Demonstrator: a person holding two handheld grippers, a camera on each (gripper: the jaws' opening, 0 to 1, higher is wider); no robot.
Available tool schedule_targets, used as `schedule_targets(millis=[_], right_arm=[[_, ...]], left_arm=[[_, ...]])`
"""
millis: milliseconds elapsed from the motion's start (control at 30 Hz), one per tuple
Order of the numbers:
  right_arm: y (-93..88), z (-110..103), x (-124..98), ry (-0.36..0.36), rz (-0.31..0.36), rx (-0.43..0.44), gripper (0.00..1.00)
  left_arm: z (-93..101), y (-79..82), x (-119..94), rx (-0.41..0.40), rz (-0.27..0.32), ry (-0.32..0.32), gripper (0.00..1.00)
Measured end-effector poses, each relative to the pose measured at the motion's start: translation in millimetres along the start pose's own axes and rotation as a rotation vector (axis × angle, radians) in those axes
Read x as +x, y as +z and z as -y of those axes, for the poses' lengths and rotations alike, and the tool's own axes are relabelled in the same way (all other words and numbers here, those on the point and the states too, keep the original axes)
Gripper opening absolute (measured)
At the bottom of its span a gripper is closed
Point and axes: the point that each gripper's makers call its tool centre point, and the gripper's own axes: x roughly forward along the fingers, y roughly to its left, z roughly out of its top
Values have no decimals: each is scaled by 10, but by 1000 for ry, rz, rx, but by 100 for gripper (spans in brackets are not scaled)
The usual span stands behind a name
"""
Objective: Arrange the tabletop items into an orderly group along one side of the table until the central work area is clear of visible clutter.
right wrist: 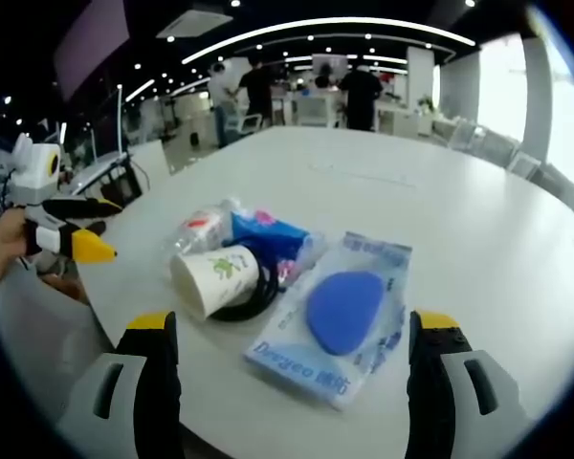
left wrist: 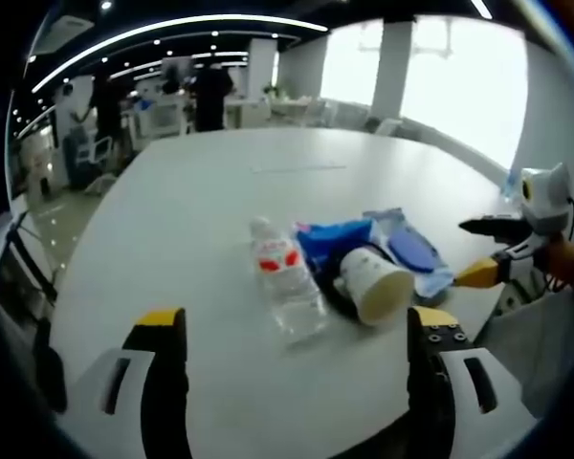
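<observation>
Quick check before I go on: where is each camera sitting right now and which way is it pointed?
Left gripper view: rides the left hand-held gripper, looking across the white table at the bottle, paper cup and blue pouch; right hand-held gripper enters at right.
Right gripper view: rides the right hand-held gripper, facing the same pile from the opposite side; left hand-held gripper at left.
Shared: the whole pile.

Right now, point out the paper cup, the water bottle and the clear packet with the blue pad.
paper cup [right wrist: 215, 277], right gripper view, side wall
water bottle [left wrist: 285, 277], left gripper view, label
clear packet [right wrist: 340, 316], right gripper view, blue pad
</observation>
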Motion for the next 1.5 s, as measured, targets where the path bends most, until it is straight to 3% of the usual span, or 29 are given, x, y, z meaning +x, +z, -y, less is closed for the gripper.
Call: schedule_targets(millis=[300, 467, 567, 800, 1000, 1133, 1300, 1500], right_arm=[[-4, 31, -4, -11, -1, 7, 99], [-12, 39, -5, -14, -5, 12, 99], [-12, 50, -6, -17, -5, 12, 99], [-3, 75, -10, -19, 0, 33, 99], [1, 127, -20, -30, 4, 67, 99], [10, 154, -28, -41, 10, 70, 99], [17, 195, -44, -66, 15, 74, 99], [-14, 191, -40, -73, 5, 77, 99]], left_arm=[[42, 42, 62, -2, -33, -9, 88], [-6, 200, 130, -19, -28, 9, 86], [-42, 225, 187, -36, -76, 24, 85], [-76, 300, 379, -38, -97, 13, 81], [-173, 280, 552, -88, -157, 35, 77], [-229, 196, 616, -95, -239, 50, 71], [-235, 229, 709, -119, -277, 26, 62], [-185, 154, 793, -113, -347, 11, 60]])
